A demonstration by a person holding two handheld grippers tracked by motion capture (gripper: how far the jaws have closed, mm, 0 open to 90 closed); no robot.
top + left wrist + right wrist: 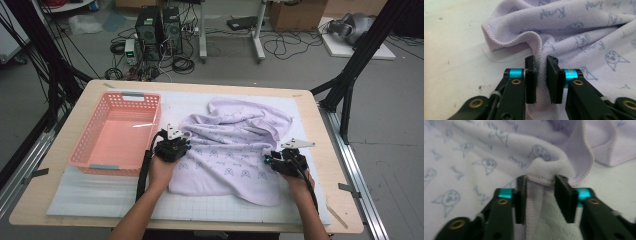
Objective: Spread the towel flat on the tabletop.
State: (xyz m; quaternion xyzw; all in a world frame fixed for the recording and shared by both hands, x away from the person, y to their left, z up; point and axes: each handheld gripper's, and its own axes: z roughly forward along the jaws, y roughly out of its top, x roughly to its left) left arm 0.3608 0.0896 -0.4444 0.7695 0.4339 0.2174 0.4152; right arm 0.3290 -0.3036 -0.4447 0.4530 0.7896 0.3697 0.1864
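A pink basket (116,131) stood just left of the left tool (173,145), whose jaws were pinched onto a raised fold at the hem of the lilac towel (232,145). The towel lay rumpled on the table (60,150) between the two tools. At its right edge, the right tool (286,161) had its jaws around a bunched hem fold, not fully closed.

Lilac towel (235,145) w/ blue cartoon-face print & script, pink basket (116,135), black jaws w/ cyan bands.
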